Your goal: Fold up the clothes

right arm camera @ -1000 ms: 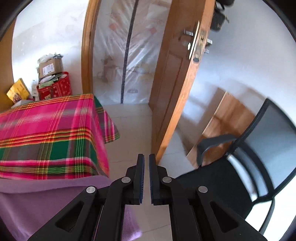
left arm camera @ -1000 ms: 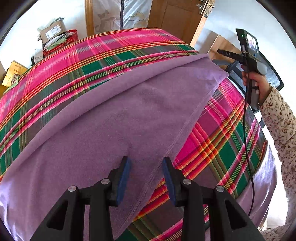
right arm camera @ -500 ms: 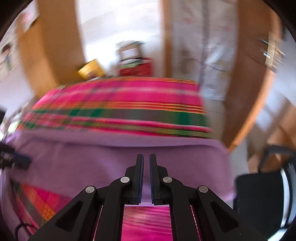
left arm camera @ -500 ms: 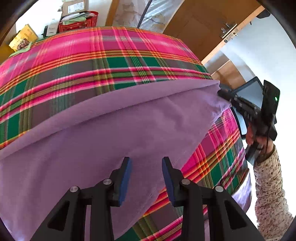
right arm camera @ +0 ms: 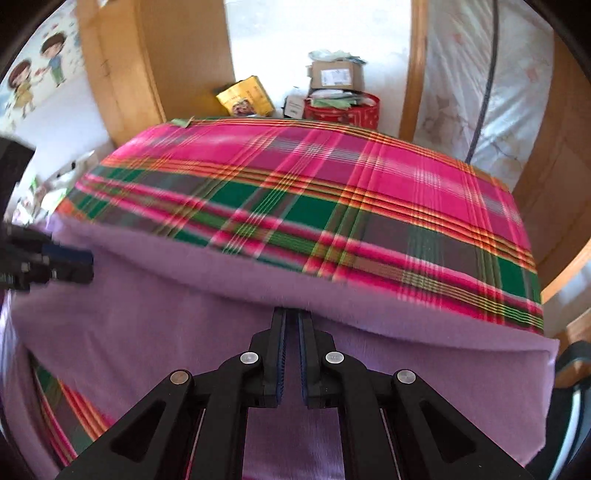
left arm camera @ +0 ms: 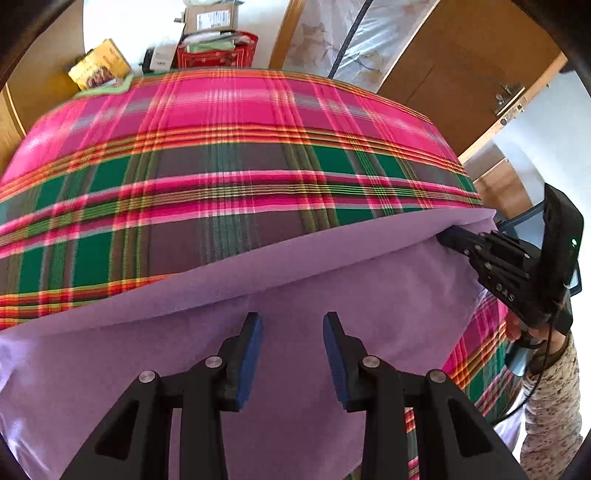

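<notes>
A purple cloth (left arm camera: 295, 280) lies spread over the near half of a table covered by a pink and green plaid tablecloth (left arm camera: 221, 147). Its far edge forms a thick folded band. My left gripper (left arm camera: 291, 332) hovers open just above the cloth, with nothing between its blue pads. My right gripper (left arm camera: 448, 236) is at the cloth's far right corner, tips pushed in under that folded band. In the right wrist view the right gripper (right arm camera: 291, 314) is shut, its tips against the fold of the purple cloth (right arm camera: 184, 314). The left gripper (right arm camera: 79, 264) shows at the left edge.
Behind the table stand a red basket (left arm camera: 216, 53), a cardboard box (left arm camera: 208, 18) and a yellow package (left arm camera: 99, 66). A wooden door (left arm camera: 461, 74) is at the back right. A black chair (right arm camera: 572, 369) stands by the table's right end. A floral sleeve (left arm camera: 550, 406) holds the right gripper.
The right gripper swung from facing the door round to the table and came down onto the cloth's far fold. The left gripper stayed open over the cloth, now tilted towards the far edge.
</notes>
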`<state>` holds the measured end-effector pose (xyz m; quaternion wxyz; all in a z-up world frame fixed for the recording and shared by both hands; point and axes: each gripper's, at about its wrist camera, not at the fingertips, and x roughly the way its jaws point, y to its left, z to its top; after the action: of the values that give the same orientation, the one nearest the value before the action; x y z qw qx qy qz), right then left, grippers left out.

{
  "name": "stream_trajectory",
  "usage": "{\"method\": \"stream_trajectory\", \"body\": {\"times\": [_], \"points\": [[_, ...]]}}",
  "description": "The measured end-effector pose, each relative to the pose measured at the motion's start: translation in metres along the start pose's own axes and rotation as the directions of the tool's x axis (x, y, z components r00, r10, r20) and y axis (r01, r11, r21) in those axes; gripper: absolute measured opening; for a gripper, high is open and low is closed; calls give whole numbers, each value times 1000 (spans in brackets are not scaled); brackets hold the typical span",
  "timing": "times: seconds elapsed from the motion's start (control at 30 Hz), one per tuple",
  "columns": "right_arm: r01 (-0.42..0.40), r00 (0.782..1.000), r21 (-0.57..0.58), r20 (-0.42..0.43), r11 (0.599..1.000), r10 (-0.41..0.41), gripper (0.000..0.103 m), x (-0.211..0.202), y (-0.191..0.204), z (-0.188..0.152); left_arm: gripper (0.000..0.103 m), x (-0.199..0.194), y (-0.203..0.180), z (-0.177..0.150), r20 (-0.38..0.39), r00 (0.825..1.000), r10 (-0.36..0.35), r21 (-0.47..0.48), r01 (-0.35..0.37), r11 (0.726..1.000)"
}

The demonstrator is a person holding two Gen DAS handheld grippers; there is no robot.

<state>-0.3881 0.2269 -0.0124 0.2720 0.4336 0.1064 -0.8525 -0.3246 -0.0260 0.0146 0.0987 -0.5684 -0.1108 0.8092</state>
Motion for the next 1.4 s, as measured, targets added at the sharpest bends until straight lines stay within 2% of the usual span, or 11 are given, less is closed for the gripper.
{"method": "stream_trajectory", "body": {"times": [0.17,0.3,0.4,0.53,0.63,0.83,1.03,1.23,1.4], "points": [[98,995,45,10,994,-99,7,12,-4,18,35,-3,15,21,72,997,7,-57,-3,998],[190,981,106,20,976,-193,15,21,-11,32,34,-4,32,29,82,997,-9,-108,18,994],[193,980,176,14,965,-198,16,20,-18,35,34,-6,44,36,91,996,-20,-145,34,989],[209,977,182,2,961,-213,17,12,-13,29,34,-20,55,29,99,995,-19,-143,33,989],[189,981,181,10,965,-194,17,1,-2,22,34,-32,64,21,111,994,-14,-150,31,988],[179,982,142,36,974,-185,18,-32,30,11,34,-70,99,-12,118,993,5,-205,19,979],[181,981,59,62,982,-185,18,-68,82,2,34,-121,140,-69,137,989,49,-251,-13,968],[138,987,-33,90,990,-135,20,-101,151,-13,34,-154,183,-135,134,988,82,-313,-37,949],[40,997,-132,72,990,-31,22,-112,218,-37,34,-169,215,-187,107,991,83,-366,-39,930]]}}
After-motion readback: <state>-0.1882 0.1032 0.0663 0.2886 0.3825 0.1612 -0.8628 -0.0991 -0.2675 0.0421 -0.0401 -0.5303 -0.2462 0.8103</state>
